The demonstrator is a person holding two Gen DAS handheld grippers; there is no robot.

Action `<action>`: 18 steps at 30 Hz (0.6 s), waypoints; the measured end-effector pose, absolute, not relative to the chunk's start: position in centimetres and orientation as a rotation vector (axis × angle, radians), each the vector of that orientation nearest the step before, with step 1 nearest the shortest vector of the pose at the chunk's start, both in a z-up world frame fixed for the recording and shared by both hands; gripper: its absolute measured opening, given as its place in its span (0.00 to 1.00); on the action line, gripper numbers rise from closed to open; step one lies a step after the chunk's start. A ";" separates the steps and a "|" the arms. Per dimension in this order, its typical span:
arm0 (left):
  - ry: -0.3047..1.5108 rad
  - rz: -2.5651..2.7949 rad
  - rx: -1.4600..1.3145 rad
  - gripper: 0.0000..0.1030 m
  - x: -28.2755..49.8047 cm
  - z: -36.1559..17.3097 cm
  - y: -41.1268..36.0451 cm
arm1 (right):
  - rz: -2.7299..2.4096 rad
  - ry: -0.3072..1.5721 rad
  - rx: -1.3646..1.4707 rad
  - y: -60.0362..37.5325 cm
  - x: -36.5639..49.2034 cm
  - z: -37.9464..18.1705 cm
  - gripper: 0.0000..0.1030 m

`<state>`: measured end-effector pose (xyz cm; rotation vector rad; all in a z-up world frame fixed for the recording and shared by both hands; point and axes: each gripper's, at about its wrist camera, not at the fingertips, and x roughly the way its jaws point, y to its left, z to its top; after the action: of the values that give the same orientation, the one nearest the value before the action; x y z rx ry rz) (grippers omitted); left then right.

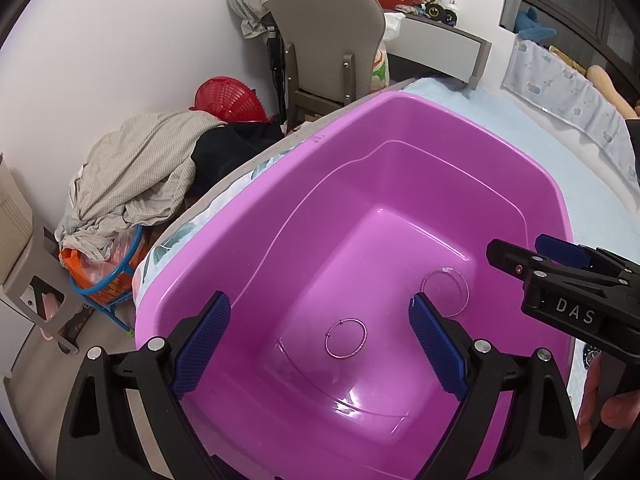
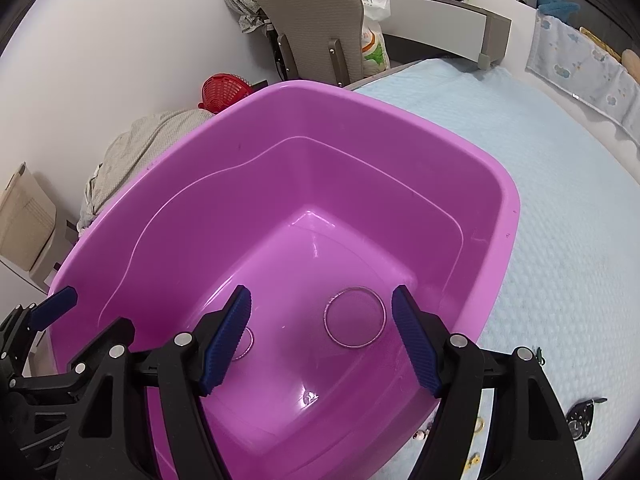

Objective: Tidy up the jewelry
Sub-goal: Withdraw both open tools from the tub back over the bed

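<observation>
A purple plastic tub (image 1: 400, 120) (image 2: 400, 112) sits on a light blue bed. Two rings lie on its floor: a thin hoop (image 1: 346, 337) (image 2: 249, 344) and a wider clear bangle (image 1: 446, 290) (image 2: 354, 317). My left gripper (image 1: 320, 344) is open and empty, above the tub, with the hoop between its fingers in view. My right gripper (image 2: 320, 340) is open and empty, above the tub, with the bangle between its fingers in view. The right gripper also shows at the right of the left wrist view (image 1: 560, 280).
A watch (image 2: 580, 420) and small yellow pieces (image 2: 478, 424) lie on the bed cover (image 2: 560, 200) to the right of the tub. A grey chair (image 1: 324, 40), a red basket (image 1: 230, 100) and a clothes pile (image 1: 132, 176) stand beyond the bed edge.
</observation>
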<state>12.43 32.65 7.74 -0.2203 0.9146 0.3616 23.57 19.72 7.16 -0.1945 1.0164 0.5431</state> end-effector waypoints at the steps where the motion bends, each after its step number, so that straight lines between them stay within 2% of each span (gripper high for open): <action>1: 0.913 0.363 -0.219 0.86 12.4 7.8 32.7 | 0.544 1.015 -0.195 19.7 23.5 7.2 0.68; 18: 0.892 0.382 -0.220 0.86 10.7 9.1 32.6 | 0.547 0.964 -0.181 18.3 21.4 8.8 0.68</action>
<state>10.74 32.63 9.13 -0.2202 0.8920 0.3819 21.37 18.32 8.84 -0.1813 0.9639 0.5465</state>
